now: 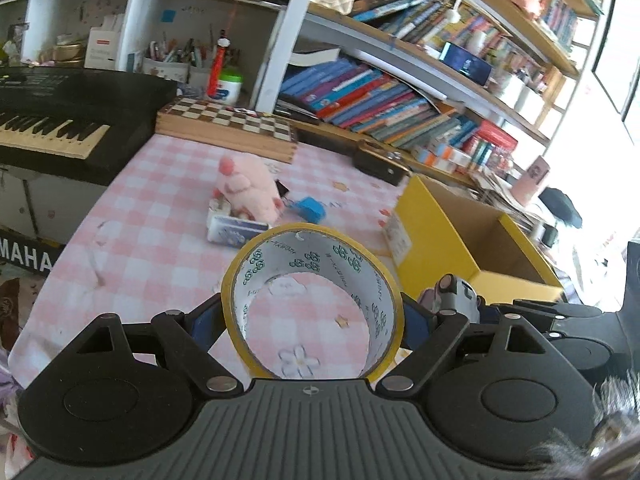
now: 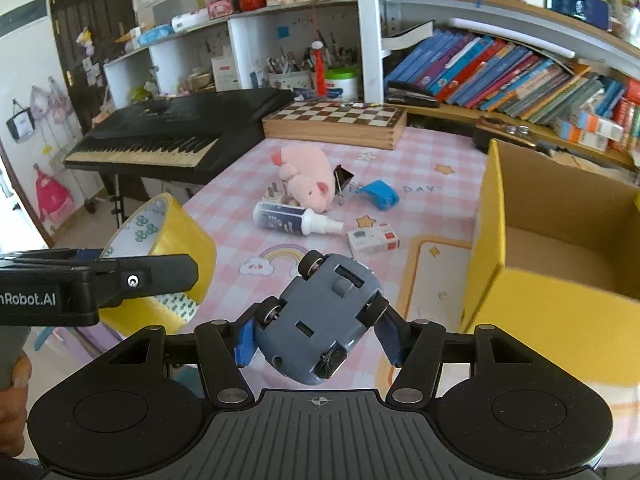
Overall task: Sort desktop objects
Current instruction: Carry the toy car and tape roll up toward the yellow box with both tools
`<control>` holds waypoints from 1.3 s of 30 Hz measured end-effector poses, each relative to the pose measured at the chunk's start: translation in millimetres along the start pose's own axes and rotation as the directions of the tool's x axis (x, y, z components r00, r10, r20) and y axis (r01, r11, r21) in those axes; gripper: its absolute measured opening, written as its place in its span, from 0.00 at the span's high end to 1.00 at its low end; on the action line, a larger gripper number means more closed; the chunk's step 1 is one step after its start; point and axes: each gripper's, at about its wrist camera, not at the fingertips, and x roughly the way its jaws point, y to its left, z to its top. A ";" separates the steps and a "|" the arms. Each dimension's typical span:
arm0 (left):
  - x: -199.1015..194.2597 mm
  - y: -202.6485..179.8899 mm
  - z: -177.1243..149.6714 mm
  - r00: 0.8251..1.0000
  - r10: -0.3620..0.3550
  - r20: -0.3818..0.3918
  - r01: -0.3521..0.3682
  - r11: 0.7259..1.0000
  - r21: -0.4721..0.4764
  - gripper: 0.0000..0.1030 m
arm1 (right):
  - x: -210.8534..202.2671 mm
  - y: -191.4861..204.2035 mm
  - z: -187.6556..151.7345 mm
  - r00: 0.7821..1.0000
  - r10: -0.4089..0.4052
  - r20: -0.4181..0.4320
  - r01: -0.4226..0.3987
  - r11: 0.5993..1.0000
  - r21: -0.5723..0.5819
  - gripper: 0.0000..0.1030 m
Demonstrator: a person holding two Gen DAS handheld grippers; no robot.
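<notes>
Checked tablecloth (image 2: 224, 208) lies bare between keyboard (image 2: 160, 148) and box (image 2: 486, 240).

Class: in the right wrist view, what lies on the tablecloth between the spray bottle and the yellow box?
A small white-and-red carton lies between the spray bottle and the yellow box.

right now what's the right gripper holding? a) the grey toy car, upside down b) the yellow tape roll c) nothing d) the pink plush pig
a: the right gripper has its blue pads pressed on the sides of the grey toy car, wheels and underside facing up, while the tape roll sits in the left gripper.
</notes>
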 end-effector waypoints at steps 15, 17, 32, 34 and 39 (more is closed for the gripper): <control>-28.0 -22.9 -31.1 0.991 -0.122 -0.056 0.126 0.989 0.080 0.17 | -49.1 3.0 -52.3 0.994 -0.109 -0.002 0.108 0.986 0.125 0.43; -27.1 -28.1 -35.2 0.987 -0.144 -0.075 0.151 0.984 0.095 0.17 | -55.0 1.3 -60.3 0.991 -0.133 -0.010 0.133 0.980 0.147 0.42; -8.8 -64.7 -49.1 0.945 -0.275 -0.178 0.303 0.939 0.161 0.17 | -84.3 -16.8 -93.9 0.966 -0.250 -0.067 0.258 0.930 0.260 0.42; -5.4 -71.0 -50.6 0.936 -0.292 -0.195 0.325 0.930 0.169 0.17 | -88.5 -19.6 -98.8 0.962 -0.265 -0.072 0.275 0.922 0.275 0.42; -0.9 -88.8 -53.9 0.913 -0.335 -0.233 0.382 0.901 0.205 0.17 | -101.7 -31.3 -110.7 0.947 -0.311 -0.082 0.320 0.886 0.336 0.42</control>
